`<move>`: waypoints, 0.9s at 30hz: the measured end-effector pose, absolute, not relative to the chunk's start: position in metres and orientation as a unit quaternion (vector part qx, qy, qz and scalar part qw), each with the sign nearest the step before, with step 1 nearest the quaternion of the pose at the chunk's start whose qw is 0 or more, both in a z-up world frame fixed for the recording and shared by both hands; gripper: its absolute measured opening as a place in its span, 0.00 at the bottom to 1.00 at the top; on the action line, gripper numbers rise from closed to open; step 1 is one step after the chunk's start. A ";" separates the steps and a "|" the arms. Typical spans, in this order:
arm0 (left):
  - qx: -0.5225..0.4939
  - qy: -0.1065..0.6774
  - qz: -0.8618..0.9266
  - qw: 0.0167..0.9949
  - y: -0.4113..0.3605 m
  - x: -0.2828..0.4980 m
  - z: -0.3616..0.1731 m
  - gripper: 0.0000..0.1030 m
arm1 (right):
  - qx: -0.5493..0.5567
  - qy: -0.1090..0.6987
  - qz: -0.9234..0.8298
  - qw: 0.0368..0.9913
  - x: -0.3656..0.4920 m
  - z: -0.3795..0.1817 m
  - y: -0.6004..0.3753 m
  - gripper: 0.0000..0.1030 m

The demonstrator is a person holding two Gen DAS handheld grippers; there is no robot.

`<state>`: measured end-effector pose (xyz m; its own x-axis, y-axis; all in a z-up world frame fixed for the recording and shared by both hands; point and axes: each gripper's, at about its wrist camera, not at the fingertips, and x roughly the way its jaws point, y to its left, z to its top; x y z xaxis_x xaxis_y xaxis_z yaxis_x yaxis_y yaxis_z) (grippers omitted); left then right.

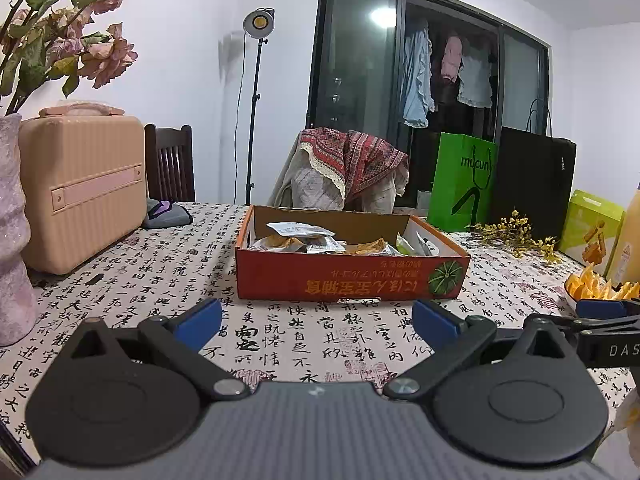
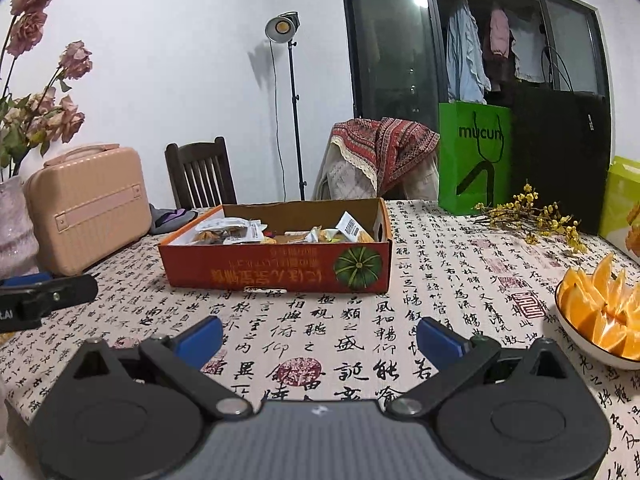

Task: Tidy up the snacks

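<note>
The left hand-held gripper [image 1: 316,322] hangs low over the bench [image 1: 288,344], its blue fingers spread wide with nothing between them; the right hand-held gripper [image 2: 320,338] beside it is just as wide and empty. The bench wears a cloth printed with black calligraphy. Ahead of both sits one orange cardboard box [image 1: 348,276], its packeted snacks [image 1: 304,240] heaped inside, too jumbled to count. One peach case [image 1: 84,192] stands to the left, one bowl of orange wedges [image 2: 604,312] to the right, two paper bags [image 2: 474,160] behind. Against the white wall are two chairs [image 2: 200,174] and one lamp stand [image 2: 286,28].
</note>
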<state>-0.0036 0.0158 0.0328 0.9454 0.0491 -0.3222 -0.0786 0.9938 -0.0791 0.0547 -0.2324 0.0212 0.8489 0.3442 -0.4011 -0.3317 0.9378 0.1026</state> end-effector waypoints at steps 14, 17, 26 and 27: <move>-0.041 0.166 0.030 0.985 0.014 -0.003 0.031 1.00 | 0.013 0.215 0.176 0.960 0.057 0.020 -0.230 1.00; -0.040 0.167 0.028 0.985 0.013 -0.002 0.031 1.00 | 0.013 0.217 0.176 0.960 0.058 0.020 -0.230 1.00; -0.038 0.171 0.026 0.984 0.012 -0.001 0.028 1.00 | 0.013 0.218 0.176 0.960 0.059 0.019 -0.231 1.00; -0.038 0.171 0.026 0.984 0.012 0.000 0.028 1.00 | 0.013 0.219 0.176 0.960 0.059 0.018 -0.231 1.00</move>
